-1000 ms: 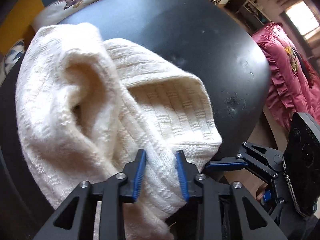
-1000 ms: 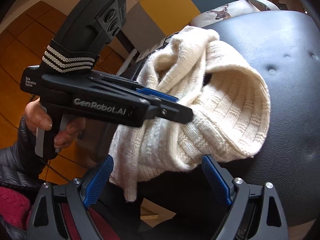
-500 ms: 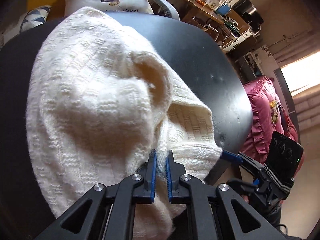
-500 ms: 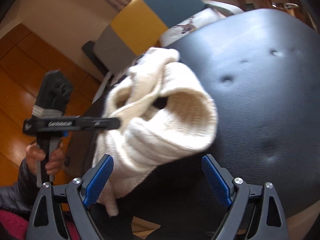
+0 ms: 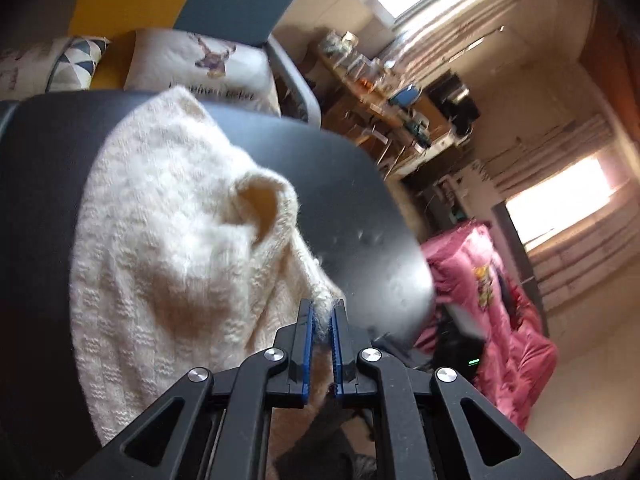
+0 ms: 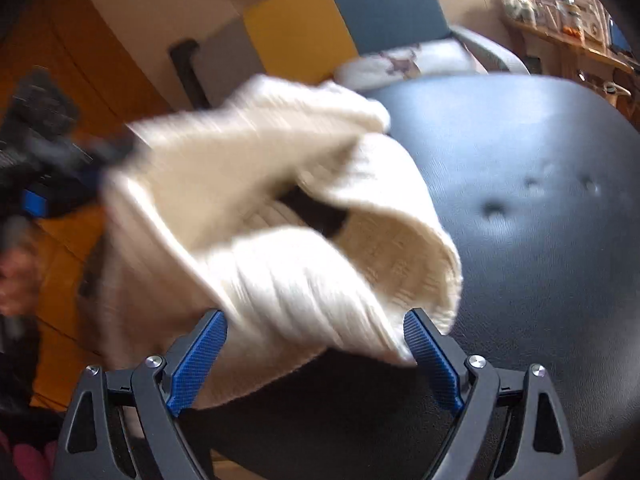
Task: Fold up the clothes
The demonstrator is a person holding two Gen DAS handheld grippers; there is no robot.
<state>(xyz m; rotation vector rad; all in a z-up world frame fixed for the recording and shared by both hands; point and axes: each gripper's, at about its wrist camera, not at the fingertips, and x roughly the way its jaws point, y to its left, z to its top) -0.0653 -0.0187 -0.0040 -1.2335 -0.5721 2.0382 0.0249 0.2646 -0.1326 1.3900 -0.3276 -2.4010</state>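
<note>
Between left hand-held gripper [image 5: 321,322] pads: sweater [image 5: 168,264] edge.

Cream knit sweater [image 5: 168,248], bunched, lifted

Left wrist: close behind gripper [image 5: 322,322], facing sweater [image 5: 168,248] and window side.
Right wrist: close, facing sofa [image 6: 340,24].
Shared: sweater, table [image 5: 352,200], sofa.
</note>
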